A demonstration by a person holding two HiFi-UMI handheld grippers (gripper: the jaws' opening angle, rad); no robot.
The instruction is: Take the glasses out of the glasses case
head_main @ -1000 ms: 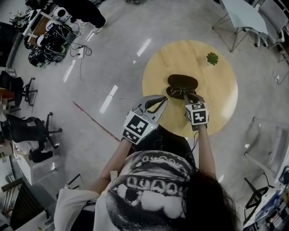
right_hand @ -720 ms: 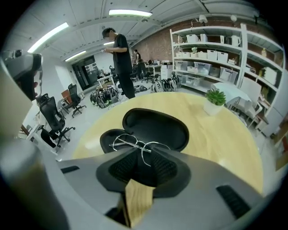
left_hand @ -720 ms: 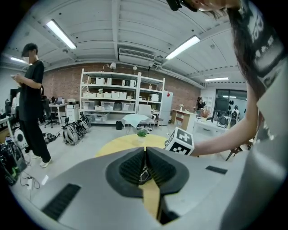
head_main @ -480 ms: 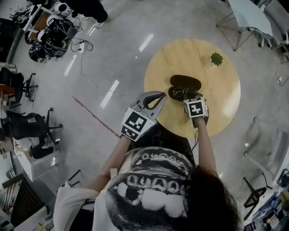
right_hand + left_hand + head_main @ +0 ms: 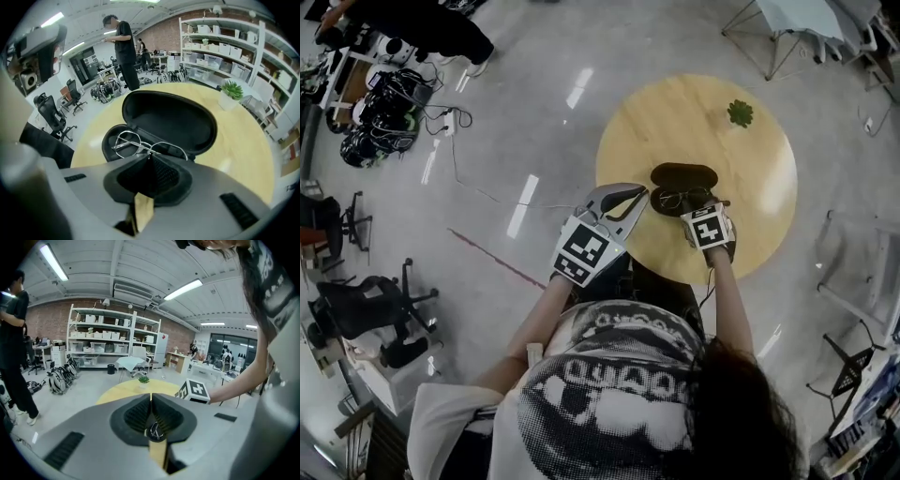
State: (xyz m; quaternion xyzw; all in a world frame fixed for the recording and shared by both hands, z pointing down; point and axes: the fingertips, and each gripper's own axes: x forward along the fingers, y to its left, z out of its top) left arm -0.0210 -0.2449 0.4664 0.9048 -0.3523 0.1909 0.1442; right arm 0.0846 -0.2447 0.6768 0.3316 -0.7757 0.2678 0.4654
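Observation:
A black glasses case (image 5: 683, 175) lies open on the round wooden table (image 5: 694, 112), its lid (image 5: 168, 117) tipped back. Thin wire-rimmed glasses (image 5: 136, 143) rest in its lower half. My right gripper (image 5: 150, 155) points steeply down at the case's near edge. Its jaws are closing, and the bridge of the glasses (image 5: 680, 199) is pinched between their tips. My left gripper (image 5: 639, 191) hovers over the table's left edge beside the case. Its jaws are shut and hold nothing, which the left gripper view (image 5: 150, 397) also shows.
A small green potted plant (image 5: 740, 113) stands at the table's far side, also in the right gripper view (image 5: 232, 91). Office chairs (image 5: 356, 281), shelves (image 5: 108, 338) and other tables (image 5: 787, 19) ring the room. A person (image 5: 123, 47) stands off to the left.
My right gripper has sunk onto the glasses at the case's near edge. My left gripper has moved in toward the table and the case.

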